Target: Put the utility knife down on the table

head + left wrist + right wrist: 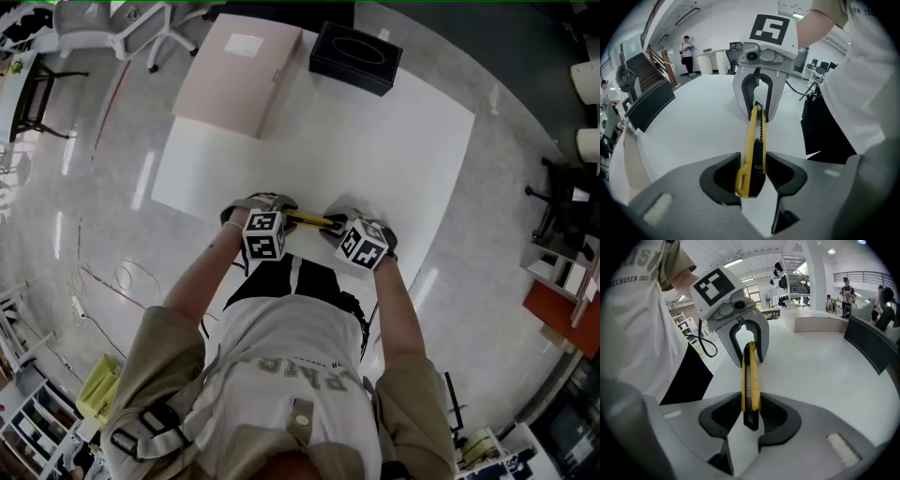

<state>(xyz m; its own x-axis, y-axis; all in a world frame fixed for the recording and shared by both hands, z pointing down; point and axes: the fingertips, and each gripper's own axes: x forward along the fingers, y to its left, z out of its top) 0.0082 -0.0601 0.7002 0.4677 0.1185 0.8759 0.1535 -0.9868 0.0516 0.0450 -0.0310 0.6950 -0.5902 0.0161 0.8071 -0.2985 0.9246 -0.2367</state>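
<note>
The yellow and black utility knife (309, 220) hangs level over the white table (375, 150), close to its near edge, held at both ends. My left gripper (752, 165) is shut on the knife's (753, 140) looped butt end, with a pad against each side. My right gripper (751, 406) is shut on the other end of the knife (750, 376). The two grippers face each other: the right gripper (757, 107) shows in the left gripper view, and the left gripper (749, 347) in the right gripper view. In the head view they stand side by side, left gripper (279, 211), right gripper (336, 225).
A flat pink box (239, 75) lies at the table's far left and a black box (356, 56) at its far edge. The person's body (300, 375) stands right against the near edge. Office chairs (122, 28) stand beyond the table, and people are far off in the room.
</note>
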